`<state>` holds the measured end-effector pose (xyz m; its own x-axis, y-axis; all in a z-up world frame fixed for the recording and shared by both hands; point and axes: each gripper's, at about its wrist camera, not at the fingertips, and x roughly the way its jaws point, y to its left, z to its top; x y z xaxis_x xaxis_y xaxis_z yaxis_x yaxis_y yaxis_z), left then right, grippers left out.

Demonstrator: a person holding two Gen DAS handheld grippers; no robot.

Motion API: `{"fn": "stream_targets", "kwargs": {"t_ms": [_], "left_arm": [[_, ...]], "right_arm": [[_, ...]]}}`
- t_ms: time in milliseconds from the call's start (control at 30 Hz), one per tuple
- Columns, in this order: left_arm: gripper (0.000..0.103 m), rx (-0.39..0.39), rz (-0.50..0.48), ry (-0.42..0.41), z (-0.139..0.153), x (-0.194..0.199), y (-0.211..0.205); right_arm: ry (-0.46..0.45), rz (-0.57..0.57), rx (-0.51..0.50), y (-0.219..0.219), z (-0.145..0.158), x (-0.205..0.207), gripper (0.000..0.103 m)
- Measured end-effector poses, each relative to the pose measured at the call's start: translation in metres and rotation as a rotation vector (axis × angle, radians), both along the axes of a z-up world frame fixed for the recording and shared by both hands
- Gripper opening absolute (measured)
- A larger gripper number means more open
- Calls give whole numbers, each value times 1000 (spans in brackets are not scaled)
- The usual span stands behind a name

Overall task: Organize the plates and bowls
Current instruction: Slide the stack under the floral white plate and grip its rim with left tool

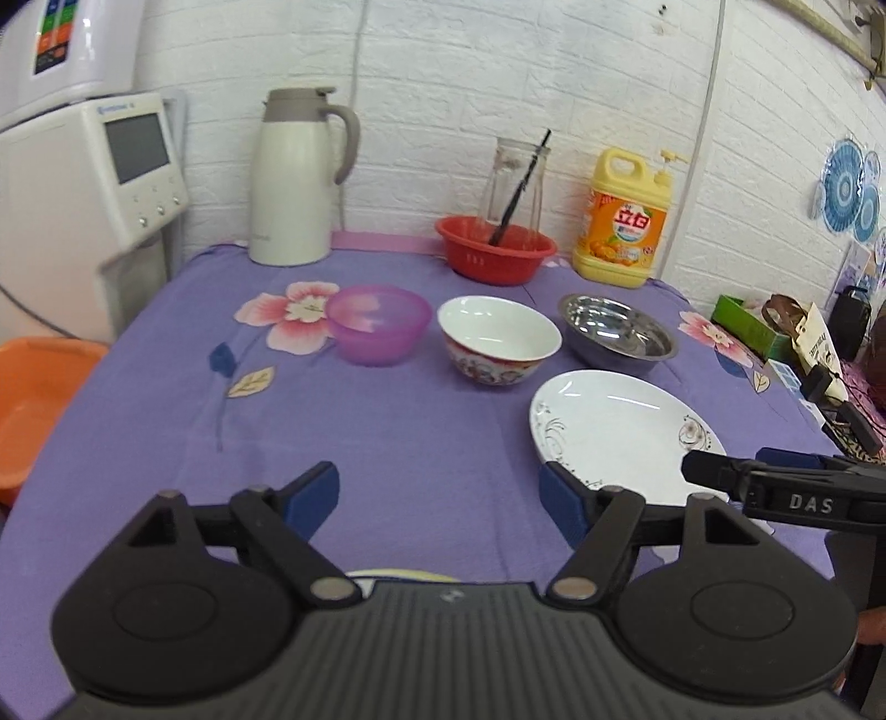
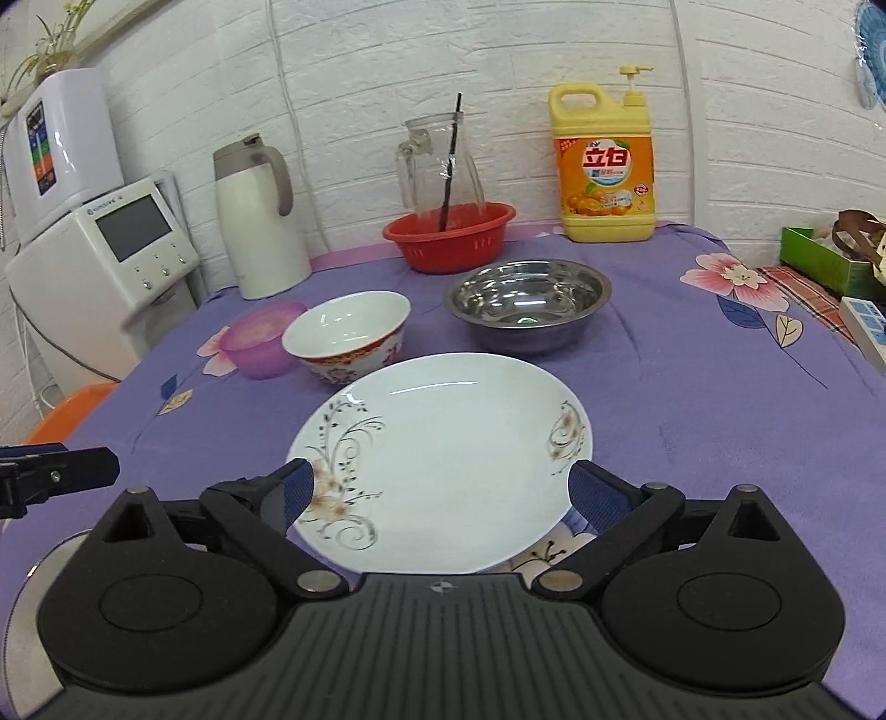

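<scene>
White thermos jug (image 1: 293, 177) at the worktop's (image 1: 387, 443) far left corner, glass pitcher (image 2: 437, 166) standing in a red basket (image 2: 449, 235) at the far edge, yellow detergent bottle (image 2: 604, 166) toward the far right corner.

You face a white brick-pattern wall (image 2: 498, 50) behind a table under a purple flowered cloth (image 2: 692, 387). A white appliance with a grey screen (image 1: 83, 183) stands to your left.

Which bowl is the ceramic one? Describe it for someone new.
On the purple floral tablecloth, three bowls stand in a row behind the white plate. The ceramic bowl is the middle one, between the purple plastic bowl and steel bowl: white inside, red-patterned outside.
</scene>
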<state>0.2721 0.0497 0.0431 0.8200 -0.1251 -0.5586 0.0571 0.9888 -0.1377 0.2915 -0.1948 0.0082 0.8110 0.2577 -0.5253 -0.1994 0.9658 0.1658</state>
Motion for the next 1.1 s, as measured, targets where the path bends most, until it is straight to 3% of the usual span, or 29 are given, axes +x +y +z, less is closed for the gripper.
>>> {"fn": "stream_targets", "kwargs": {"t_ms": [333, 600, 767, 1100], "left_arm": [[73, 64, -46, 33, -6, 45, -42], [73, 81, -62, 66, -15, 72, -56], [73, 63, -70, 128, -25, 95, -60], [72, -45, -111, 259, -56, 135, -67]], "right_arm": [[86, -23, -9, -13, -24, 61, 103], [97, -47, 23, -22, -39, 66, 103], [94, -49, 11, -21, -39, 67, 103], [71, -40, -91, -10, -44, 68, 103]]}}
